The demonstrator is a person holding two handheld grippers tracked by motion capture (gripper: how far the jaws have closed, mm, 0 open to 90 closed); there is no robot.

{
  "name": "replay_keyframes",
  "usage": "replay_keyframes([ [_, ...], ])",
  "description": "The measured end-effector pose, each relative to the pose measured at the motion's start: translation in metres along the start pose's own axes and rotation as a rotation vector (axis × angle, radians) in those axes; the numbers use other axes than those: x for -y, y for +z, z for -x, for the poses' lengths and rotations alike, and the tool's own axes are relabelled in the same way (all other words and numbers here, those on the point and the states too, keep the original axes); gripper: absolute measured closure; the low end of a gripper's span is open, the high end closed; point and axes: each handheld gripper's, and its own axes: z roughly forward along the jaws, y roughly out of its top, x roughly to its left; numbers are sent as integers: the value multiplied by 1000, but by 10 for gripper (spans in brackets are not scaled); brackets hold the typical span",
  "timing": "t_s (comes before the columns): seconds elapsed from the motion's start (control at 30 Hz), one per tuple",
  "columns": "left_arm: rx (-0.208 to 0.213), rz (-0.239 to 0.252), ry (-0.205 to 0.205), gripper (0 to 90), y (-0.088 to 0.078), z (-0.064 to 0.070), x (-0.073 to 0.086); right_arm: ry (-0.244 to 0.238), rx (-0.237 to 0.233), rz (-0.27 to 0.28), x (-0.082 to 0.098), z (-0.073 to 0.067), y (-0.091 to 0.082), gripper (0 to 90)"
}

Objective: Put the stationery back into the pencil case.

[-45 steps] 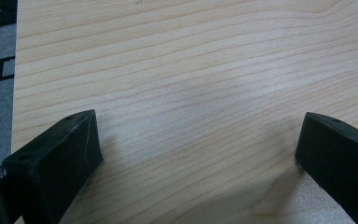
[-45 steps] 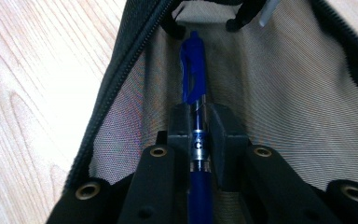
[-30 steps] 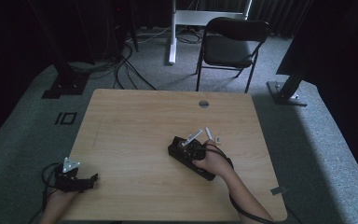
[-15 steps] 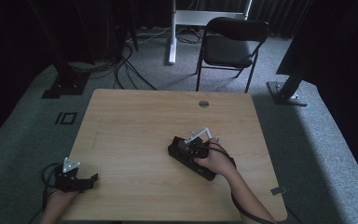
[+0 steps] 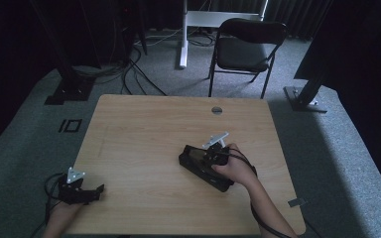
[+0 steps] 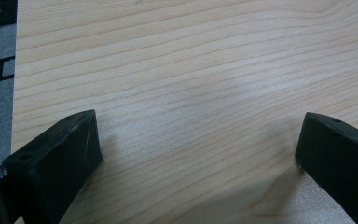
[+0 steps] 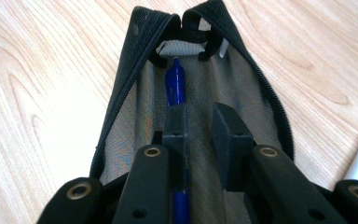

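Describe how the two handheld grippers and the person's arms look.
Both grippers are black. The left gripper carries a grey three-cornered plate on top, and a black cable loops from it. Its jaws are blocky, matte wedges with small holes. The right gripper has the same grey plate and a black cable along the forearm; its jaw arms show brass-ringed screw holes. The forearms are bare, no sleeves visible.

A black zippered pencil case (image 5: 201, 167) lies open on the tabletop (image 5: 144, 134), right of the middle. Its lining is grey-brown. Inside it lies a blue pen (image 7: 175, 86), along the length of the case, with its tip toward the far end.
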Motion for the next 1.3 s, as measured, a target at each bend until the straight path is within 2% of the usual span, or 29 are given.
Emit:
replay_keyframes([
  [0.3,0,0,0,3,0,0,0,4,-16,67,-4,1,-22,756],
  [0.6,0,0,0,3,0,0,0,28,-23,121,-6,6,-34,755],
  [0.87,0,0,0,3,0,0,0,78,34,197,-7,16,-45,753],
  [1.07,0,0,0,3,0,0,0,113,74,232,-4,25,-48,748],
  [1.3,0,-1,1,3,0,0,0,159,116,241,3,36,-46,738],
])
